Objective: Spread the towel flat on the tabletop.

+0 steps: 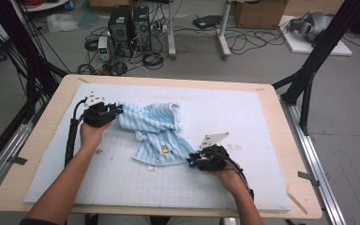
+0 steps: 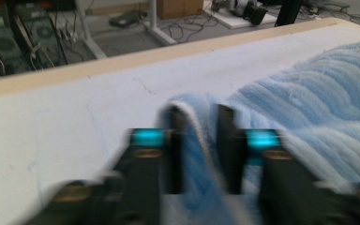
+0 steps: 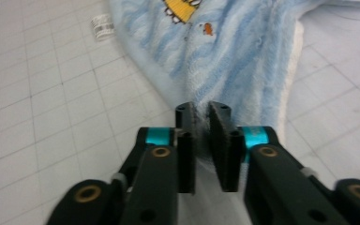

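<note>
High view: left gripper (image 1: 116, 110) and right gripper (image 1: 193, 161), both released, straddle opposite towel (image 1: 157, 133) corners, spreading it across the worktop (image 1: 262, 117).

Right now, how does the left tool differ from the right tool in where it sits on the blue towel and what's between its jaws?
The left tool sits at the towel's far left end, the right tool at its near right corner. The left tool's jaws straddle a raised white-edged fold; the right tool's jaws straddle flatter cloth near a yellow print. Both stand open, pads not pressing.
</note>
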`<state>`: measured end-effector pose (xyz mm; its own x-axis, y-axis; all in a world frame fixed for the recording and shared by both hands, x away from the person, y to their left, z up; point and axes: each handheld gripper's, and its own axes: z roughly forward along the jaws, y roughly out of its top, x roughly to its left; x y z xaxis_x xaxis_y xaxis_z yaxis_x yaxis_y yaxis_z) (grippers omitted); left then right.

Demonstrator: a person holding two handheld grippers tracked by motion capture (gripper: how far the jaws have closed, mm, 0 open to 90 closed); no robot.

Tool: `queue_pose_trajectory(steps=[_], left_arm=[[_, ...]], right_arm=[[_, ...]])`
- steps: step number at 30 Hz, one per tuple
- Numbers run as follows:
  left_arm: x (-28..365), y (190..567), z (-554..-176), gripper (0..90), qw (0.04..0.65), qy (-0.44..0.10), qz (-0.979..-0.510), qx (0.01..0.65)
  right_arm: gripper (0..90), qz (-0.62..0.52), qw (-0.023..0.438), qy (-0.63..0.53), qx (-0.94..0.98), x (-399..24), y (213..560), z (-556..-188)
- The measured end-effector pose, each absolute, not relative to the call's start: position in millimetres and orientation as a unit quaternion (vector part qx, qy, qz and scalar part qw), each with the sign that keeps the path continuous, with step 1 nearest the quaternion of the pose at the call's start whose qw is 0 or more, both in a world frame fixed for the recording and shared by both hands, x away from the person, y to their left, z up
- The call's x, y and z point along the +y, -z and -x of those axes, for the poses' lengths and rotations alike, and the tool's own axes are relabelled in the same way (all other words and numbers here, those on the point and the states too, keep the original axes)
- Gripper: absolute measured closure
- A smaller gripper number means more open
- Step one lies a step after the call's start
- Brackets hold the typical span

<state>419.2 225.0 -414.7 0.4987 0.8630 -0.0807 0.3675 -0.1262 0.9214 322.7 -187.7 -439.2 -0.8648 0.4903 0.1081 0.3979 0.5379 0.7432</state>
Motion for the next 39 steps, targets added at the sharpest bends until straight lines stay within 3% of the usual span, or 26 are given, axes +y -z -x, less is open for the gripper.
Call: queue_pose_trajectory(steps=[1,4,5,9,12,13,20,21,22,27,30,33,37,38,39], left_arm=[[224,416,-417,57.9,0.501,-0.243,-0.704,0.442],[218,418,-403,44.1,0.503,-0.253,-0.705,0.431],[217,418,-396,39.5,0.505,-0.256,-0.707,0.424],[217,421,-376,38.4,0.51,-0.265,-0.715,0.397],[220,421,-371,38.0,0.508,-0.266,-0.716,0.398],[221,421,-370,38.2,0.51,-0.266,-0.714,0.399],[224,423,-367,39.5,0.511,-0.266,-0.712,0.401],[223,425,-367,40.6,0.512,-0.26,-0.714,0.401],[223,426,-368,47.9,0.51,-0.255,-0.718,0.399],[220,430,-368,60.4,0.501,-0.242,-0.736,0.386],[219,430,-368,75.8,0.491,-0.243,-0.746,0.379],[220,429,-367,79.5,0.492,-0.25,-0.741,0.382],[217,421,-361,75.3,0.51,-0.234,-0.738,0.374],[214,419,-359,75.3,0.515,-0.228,-0.74,0.367],[205,419,-356,74.1,0.525,-0.204,-0.751,0.346]], right_arm=[[55.4,-0.254,0.057,-0.408,0.875,-188,439,-323],[40.4,-0.285,0.076,-0.448,0.844,-197,433,-325],[39.4,-0.305,0.093,-0.465,0.826,-203,429,-325],[38.8,-0.322,0.114,-0.465,0.817,-206,428,-325],[43.1,-0.331,0.137,-0.46,0.812,-202,429,-328],[51.0,-0.331,0.156,-0.459,0.809,-195,427,-332],[63.3,-0.303,0.176,-0.426,0.834,-152,430,-349],[68.5,-0.305,0.184,-0.41,0.84,-147,434,-352],[78.8,-0.314,0.191,-0.381,0.848,-144,441,-358],[84.1,-0.354,0.191,-0.349,0.847,-159,441,-360],[83.9,-0.38,0.193,-0.332,0.841,-171,438,-359],[78.1,-0.393,0.221,-0.297,0.842,-177,436,-356],[63.5,-0.407,0.239,-0.317,0.823,-183,430,-354],[63.5,-0.407,0.239,-0.317,0.823,-183,430,-354],[60.4,-0.402,0.233,-0.341,0.817,-184,429,-354]])
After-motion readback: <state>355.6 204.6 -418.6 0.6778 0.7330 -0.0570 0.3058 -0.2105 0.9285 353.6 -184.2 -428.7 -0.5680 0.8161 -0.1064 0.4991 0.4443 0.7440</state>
